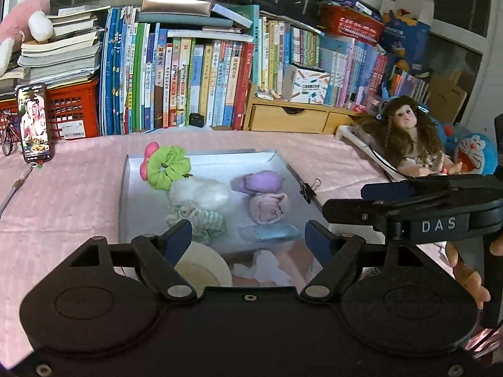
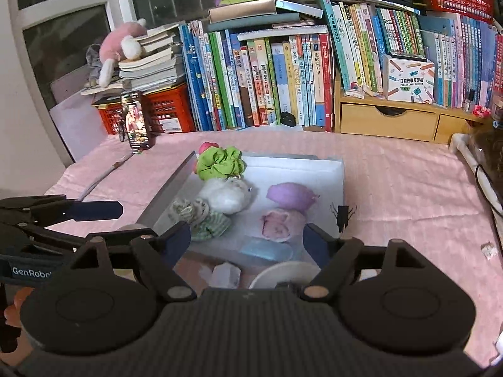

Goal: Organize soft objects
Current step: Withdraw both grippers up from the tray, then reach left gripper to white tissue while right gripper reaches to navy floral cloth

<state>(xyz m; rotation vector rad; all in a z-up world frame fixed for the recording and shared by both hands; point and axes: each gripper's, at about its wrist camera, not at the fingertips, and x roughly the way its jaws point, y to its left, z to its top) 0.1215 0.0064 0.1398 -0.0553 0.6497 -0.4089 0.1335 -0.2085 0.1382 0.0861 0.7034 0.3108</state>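
A shallow silver-white box (image 1: 201,158) (image 2: 338,176) lies on the pink tablecloth. In it lie a green scrunchie (image 1: 166,166) (image 2: 220,161), a white fluffy ball (image 1: 201,192) (image 2: 224,196), a green striped scrunchie (image 1: 201,220) (image 2: 201,216), a purple soft roll (image 1: 259,183) (image 2: 290,195), a pink soft roll (image 1: 268,207) (image 2: 281,224) and a light blue piece (image 1: 270,232) (image 2: 267,249). My left gripper (image 1: 248,240) is open and empty, above the box's near edge. My right gripper (image 2: 246,240) is open and empty, beside it to the right.
A tape roll (image 1: 201,267) (image 2: 283,275) and crumpled wrap (image 1: 267,267) (image 2: 224,275) lie before the box. A binder clip (image 1: 309,188) (image 2: 342,213) is on its right rim. A phone (image 1: 34,122), books (image 1: 188,75) and a doll (image 1: 405,135) border the table.
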